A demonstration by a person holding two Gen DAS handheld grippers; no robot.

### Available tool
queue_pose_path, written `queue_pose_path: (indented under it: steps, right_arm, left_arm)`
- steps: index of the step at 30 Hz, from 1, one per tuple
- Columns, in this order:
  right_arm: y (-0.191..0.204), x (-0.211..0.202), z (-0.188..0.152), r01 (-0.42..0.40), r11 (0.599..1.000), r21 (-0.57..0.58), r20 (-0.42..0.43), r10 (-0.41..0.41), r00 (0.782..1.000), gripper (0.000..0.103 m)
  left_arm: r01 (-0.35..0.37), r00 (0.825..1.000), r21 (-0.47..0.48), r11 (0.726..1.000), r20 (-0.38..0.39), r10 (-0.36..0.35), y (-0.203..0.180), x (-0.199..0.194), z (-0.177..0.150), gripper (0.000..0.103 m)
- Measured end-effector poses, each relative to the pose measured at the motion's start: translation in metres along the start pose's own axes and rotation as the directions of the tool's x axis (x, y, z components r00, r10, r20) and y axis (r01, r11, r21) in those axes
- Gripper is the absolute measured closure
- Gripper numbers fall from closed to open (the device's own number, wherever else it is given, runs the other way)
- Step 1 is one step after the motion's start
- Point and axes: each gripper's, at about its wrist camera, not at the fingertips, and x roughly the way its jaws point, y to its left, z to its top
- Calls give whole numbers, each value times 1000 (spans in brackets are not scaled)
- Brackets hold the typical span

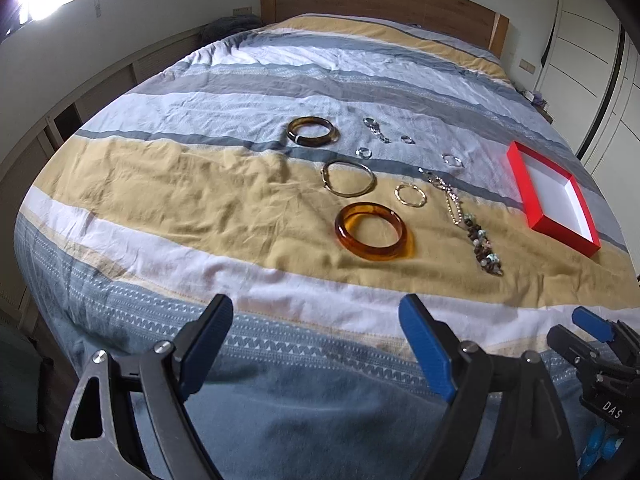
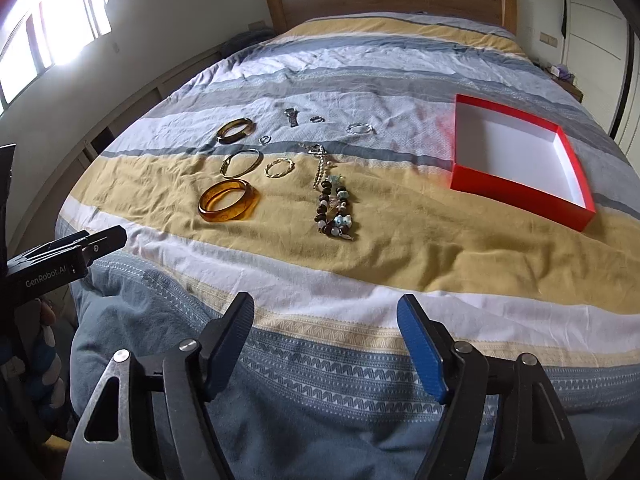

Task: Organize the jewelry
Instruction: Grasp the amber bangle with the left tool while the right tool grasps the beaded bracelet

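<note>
Jewelry [image 1: 374, 231] lies well beyond both jaws.

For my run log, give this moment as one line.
stage: start | left tool: open | right tool: open | box: empty | jewelry: on bed

- The left gripper [image 1: 316, 320] hovers with its blue-padded fingers [image 1: 426, 346] spread wide apart, nothing held between them.
- The right gripper [image 2: 326, 320] hangs level alongside it, fingers [image 2: 420, 346] equally wide and gripping nothing.
- In the left wrist view, the right gripper's tips [image 1: 592, 326] show at the lower right edge.
- In the right wrist view, the left gripper's black body [image 2: 60, 260] enters from the left edge, seen side-on.
</note>
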Motion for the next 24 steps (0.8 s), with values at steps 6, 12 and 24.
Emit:
queue_pose_path:
  steps: [6,12,24]
  right_arm:
    - [-6,40,34,-32,999,5,-38,32,999,42]
    - [-9,90,68,-56,998,13,-80,57,995,44]
    - [-17,150,68,-98,994,39,-138,103,985,59]
  left_arm:
    - [5,999,11,1000,-37,-4,-5,44,30,20]
    - [17,996,9,1000,-86,-16,-7,90,53,21]
    - [56,981,-9,998,-185,-57,-10,148,49,44]
